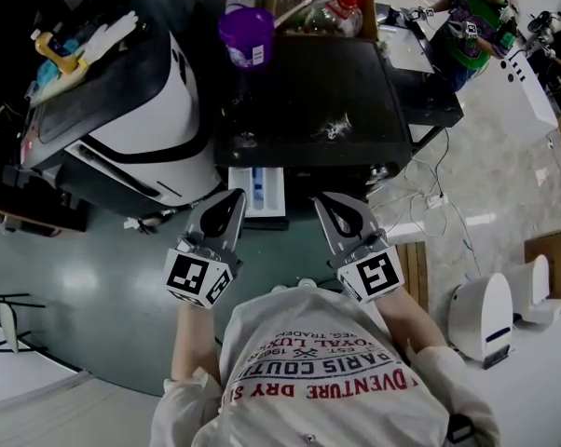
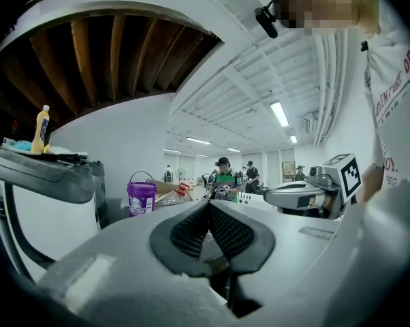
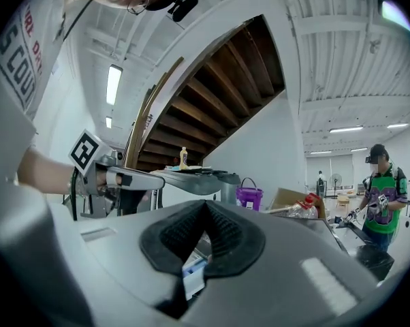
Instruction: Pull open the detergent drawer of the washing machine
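Shut tight on nothing: left gripper [image 2: 208, 204], pads pressed together, held level just beside the left edge of the detergent drawer [image 1: 265, 194], contact with it not clear from above. Likewise closed and empty: right gripper [image 3: 205, 204], tips together, level, off to the drawer's right with a gap between.

Between the two, the drawer itself, white with a blue compartment, standing out from the front of the black-topped washing machine [image 1: 299, 91] and apparently already drawn some way open. Further out on the machine's top, a purple bucket [image 1: 246, 33] and a cardboard box [image 1: 277, 12] of bottles at the back edge. To the left, a white appliance [image 1: 159, 119]. Beyond, on the pale floor, other people at work.

For any travel left, judged from here:
- Spread the jaws of the nearer left gripper first.
- Set them over the drawer's front lip and close firmly.
- Draw straight back toward the body, keeping level.
- Avoid twisting or lifting — likely to jam the tray on its runners.
- Ease off at the end of the slide rather than yanking the tray free.
- Keep the right gripper clear of the path.
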`<state>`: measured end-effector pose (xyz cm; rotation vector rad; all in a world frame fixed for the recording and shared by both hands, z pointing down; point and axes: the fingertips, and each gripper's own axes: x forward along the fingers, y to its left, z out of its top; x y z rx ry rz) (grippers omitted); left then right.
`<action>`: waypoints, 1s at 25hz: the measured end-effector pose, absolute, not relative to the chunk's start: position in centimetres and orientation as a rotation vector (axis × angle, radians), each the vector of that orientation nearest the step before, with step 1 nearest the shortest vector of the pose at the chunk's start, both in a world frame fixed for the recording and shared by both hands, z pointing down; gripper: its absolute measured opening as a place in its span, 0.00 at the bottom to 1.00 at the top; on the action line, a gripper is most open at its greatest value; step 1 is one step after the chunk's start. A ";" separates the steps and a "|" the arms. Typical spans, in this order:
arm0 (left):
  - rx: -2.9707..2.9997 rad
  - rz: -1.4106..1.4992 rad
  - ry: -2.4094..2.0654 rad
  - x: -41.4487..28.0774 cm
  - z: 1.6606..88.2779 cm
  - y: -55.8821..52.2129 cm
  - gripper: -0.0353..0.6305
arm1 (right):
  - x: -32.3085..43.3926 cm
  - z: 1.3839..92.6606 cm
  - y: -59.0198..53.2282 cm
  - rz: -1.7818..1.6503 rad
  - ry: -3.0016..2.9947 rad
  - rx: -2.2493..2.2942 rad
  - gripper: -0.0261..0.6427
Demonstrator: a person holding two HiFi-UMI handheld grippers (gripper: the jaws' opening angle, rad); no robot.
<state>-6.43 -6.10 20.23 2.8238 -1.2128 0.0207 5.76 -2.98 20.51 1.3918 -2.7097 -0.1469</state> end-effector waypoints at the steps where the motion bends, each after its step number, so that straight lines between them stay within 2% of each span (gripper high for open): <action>1: 2.823 0.025 -1.211 -6.3 20.1 -6.2 0.06 | 5.8 20.5 -3.1 -0.148 -2.710 1.389 0.04; 25: 2.840 0.066 -1.250 -6.4 19.4 -5.8 0.06 | 5.4 20.8 -3.8 -0.150 -2.666 1.443 0.04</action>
